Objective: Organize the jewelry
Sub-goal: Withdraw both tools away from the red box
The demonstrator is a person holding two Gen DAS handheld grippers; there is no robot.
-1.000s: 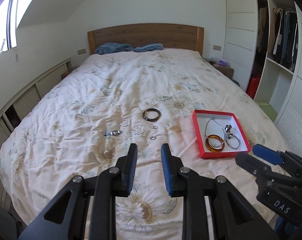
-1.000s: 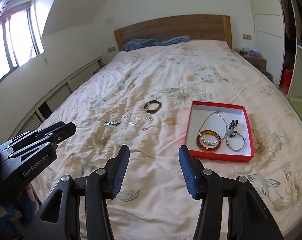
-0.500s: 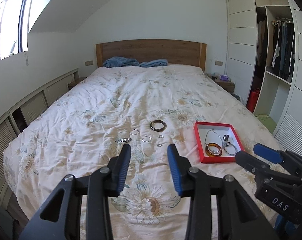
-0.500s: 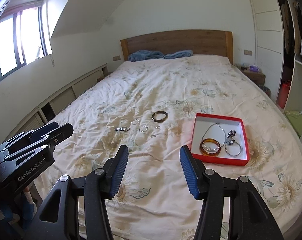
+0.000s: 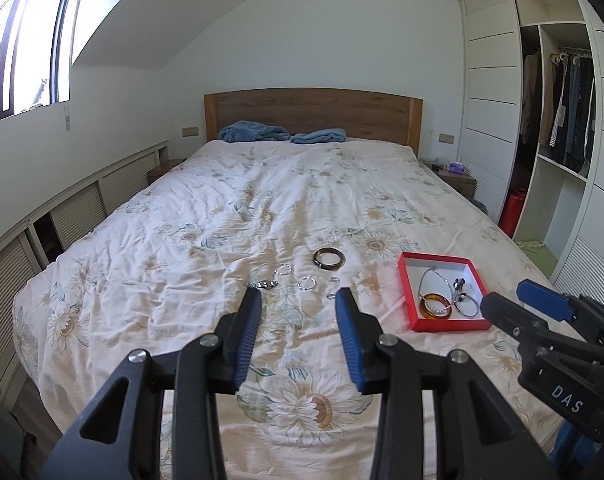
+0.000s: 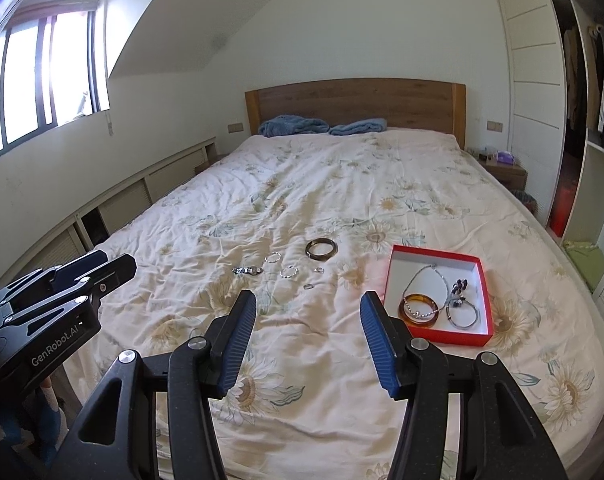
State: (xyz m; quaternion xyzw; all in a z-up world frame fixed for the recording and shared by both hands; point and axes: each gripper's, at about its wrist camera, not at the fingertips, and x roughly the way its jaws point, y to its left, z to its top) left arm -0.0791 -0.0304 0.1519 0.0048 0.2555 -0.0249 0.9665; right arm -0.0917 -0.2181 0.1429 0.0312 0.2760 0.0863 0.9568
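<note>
**A:** What is nearest you?

**B:** My left tongs [image 5: 298, 300] and my right tongs [image 6: 308, 304], both held above the foot of the bed with the cream sunflower-print quilt [image 6: 342, 184]. Both are spread apart with nothing between the blue ribbed pads; the right pair gapes wider than the left.

**A:** And just beyond them?

**B:** Loose pieces lying on the quilt. Closest is a tiny silver ring [image 6: 308, 286], then a second small ring [image 6: 319, 269] a little farther. Left of those sits a short silver link chain piece [image 6: 247, 270], with a thin silver hoop [image 6: 289, 271] between it and the rings, and another thin silver hoop [image 6: 273, 257] just behind. Farthest of the group is a dark brown glossy bangle [image 6: 321, 249].

**A:** Where is the container?

**B:** To the right of the loose pieces, well apart from them: a shallow red cardboard box with a white inside [image 6: 394, 276]. It holds an amber translucent bangle [image 6: 418, 312] in its near corner, a silver beaded bracelet lying across that bangle, a thin silver hoop bracelet [image 6: 462, 314] beside it, a silver chain necklace [image 6: 426, 280] behind, and some small dark beaded pieces I cannot make out.

**A:** And at the far end?

**B:** Two blue folded blankets [image 6: 294, 126] against the brown wooden headboard [image 6: 354, 102].
</note>
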